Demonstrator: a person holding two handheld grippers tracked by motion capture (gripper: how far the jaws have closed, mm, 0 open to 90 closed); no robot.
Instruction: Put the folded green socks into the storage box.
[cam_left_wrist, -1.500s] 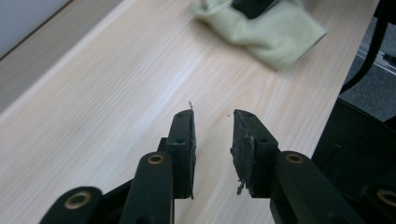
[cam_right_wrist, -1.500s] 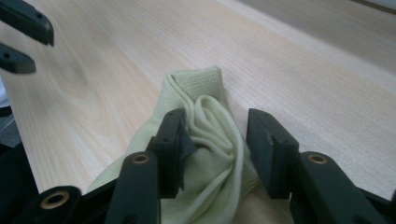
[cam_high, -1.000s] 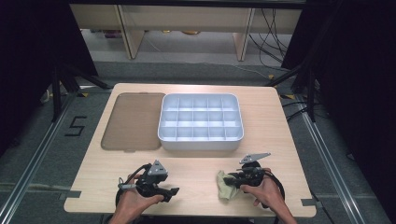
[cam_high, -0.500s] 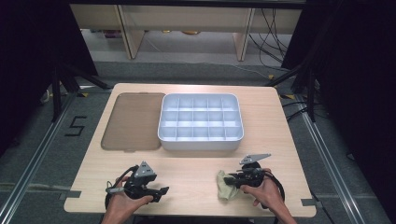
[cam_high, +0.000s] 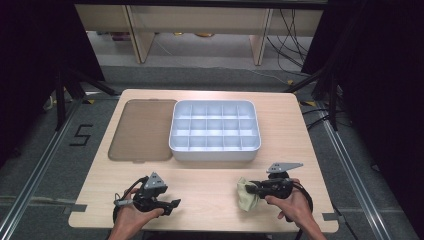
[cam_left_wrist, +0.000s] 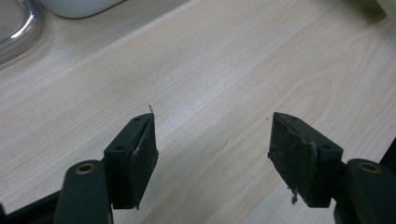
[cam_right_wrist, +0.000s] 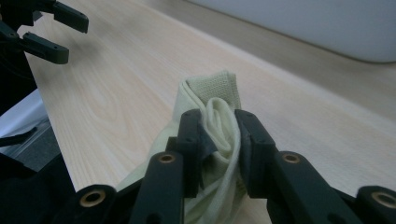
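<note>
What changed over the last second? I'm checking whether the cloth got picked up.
The right gripper has just been closing, and its jaws now pinch the pale yellow cloth. The left gripper is open, holding nothing. The divided tray and brown lid stayed put.

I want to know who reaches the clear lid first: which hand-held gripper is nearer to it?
Left. The left hand-held gripper sits just below the clear lid; the right hand-held gripper, pinching a cloth, is across the table below the white tray.

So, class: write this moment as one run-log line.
left tool: open, nothing between jaws | right tool: just closing, shut on cloth | tray: empty | lid: beside tray
</note>
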